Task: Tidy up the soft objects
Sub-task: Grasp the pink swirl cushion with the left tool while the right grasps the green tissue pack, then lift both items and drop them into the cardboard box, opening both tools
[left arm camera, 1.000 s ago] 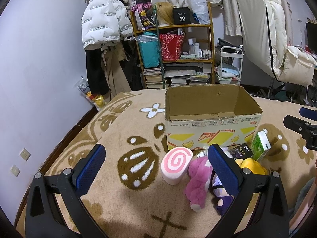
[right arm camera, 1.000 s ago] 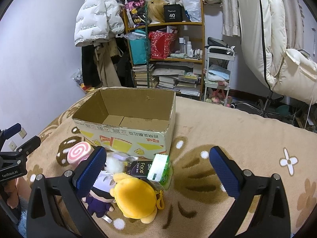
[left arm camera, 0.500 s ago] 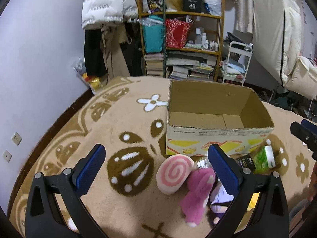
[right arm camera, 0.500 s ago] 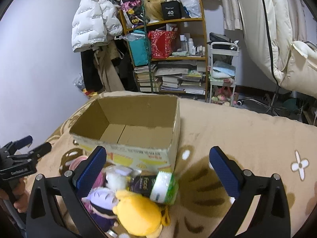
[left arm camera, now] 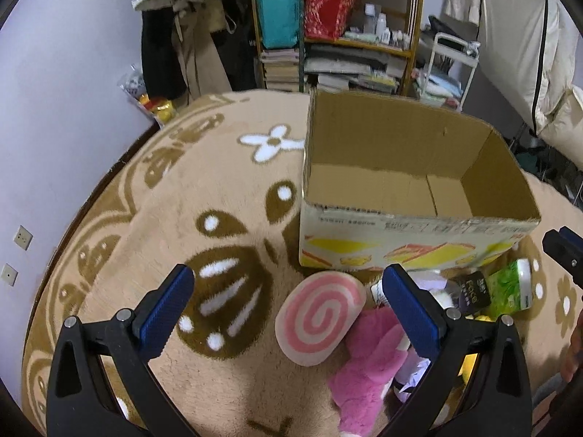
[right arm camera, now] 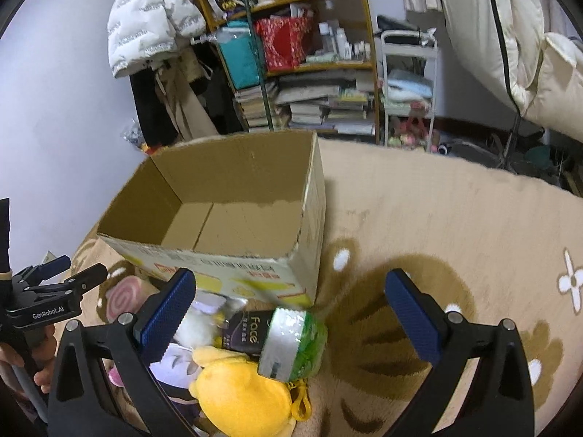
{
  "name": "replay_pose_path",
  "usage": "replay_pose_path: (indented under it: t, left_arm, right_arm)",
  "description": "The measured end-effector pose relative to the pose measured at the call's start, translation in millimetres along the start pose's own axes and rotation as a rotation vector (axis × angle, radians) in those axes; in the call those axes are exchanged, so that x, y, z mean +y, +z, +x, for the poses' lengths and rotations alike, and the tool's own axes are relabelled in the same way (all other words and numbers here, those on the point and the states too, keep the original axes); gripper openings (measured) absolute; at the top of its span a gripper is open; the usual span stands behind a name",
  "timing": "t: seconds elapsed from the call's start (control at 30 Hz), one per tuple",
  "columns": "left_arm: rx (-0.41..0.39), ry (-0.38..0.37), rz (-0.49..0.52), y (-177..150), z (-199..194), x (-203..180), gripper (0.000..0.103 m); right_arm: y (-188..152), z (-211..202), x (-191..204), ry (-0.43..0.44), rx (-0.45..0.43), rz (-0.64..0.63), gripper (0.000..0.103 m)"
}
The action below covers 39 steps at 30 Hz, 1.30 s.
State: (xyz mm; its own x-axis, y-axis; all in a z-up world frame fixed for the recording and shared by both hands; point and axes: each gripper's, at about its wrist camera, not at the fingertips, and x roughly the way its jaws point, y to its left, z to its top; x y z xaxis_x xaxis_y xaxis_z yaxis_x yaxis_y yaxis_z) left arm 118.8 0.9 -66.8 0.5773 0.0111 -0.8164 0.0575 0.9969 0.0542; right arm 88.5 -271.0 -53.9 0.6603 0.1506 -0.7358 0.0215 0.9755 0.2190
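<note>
An open, empty cardboard box (left arm camera: 419,233) (right arm camera: 233,266) sits on the patterned rug. In front of it lies a heap of soft items: a pink swirl cushion (left arm camera: 320,317) (right arm camera: 122,296), a pink plush (left arm camera: 368,367), a yellow plush (right arm camera: 244,393), a green tissue pack (left arm camera: 510,287) (right arm camera: 295,342) and a dark "face" pack (right arm camera: 247,331). My left gripper (left arm camera: 288,304) hangs open above the swirl cushion. My right gripper (right arm camera: 291,306) is open above the green pack and holds nothing.
A cluttered shelf (left arm camera: 339,32) (right arm camera: 298,54) with books, bags and bottles stands behind the box, with coats beside it. A white cart (right arm camera: 408,83) and a pale padded chair (right arm camera: 528,54) stand at the right. Beige rug (right arm camera: 455,218) spreads right of the box.
Both grippers have moved forward and tilted down toward the heap, so the box and toys look larger. Both stay open and nothing has been picked up.
</note>
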Motion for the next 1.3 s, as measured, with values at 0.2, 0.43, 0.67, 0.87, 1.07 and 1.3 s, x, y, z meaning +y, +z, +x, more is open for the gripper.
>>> replay_pose_path:
  t: [0.2, 0.43, 0.67, 0.87, 1.07, 1.3]
  left_arm:
    - [0.076, -0.020, -0.020, -4.2, 17.6, 2.6, 0.102]
    - [0.178, -0.072, 0.000, -9.6, 40.0, -0.8, 0.102]
    - [0.240, -0.094, -0.004, -13.8, 57.9, -2.9, 0.088]
    - [0.247, -0.136, -0.024, -15.5, 63.6, -3.7, 0.072]
    - [0.246, -0.155, -0.027, -17.9, 63.3, -5.3, 0.057]
    - [0.216, -0.135, -0.032, -21.6, 53.8, -4.6, 0.039]
  right_arm:
    - [-7.5, 17.7, -0.7, 0.009, 0.088, 0.000, 0.103]
    - [-22.5, 41.4, 9.7, 0.021, 0.185, -0.046, 0.103]
    - [-31.9, 61.8, 9.7, 0.049, 0.280, -0.037, 0.087]
    - [-31.7, 65.8, -1.5, 0.048, 0.298, 0.010, 0.059]
    - [-32.5, 64.4, -6.0, 0.046, 0.313, 0.018, 0.041]
    - [-31.6, 55.6, -2.2, 0.042, 0.284, -0.004, 0.038]
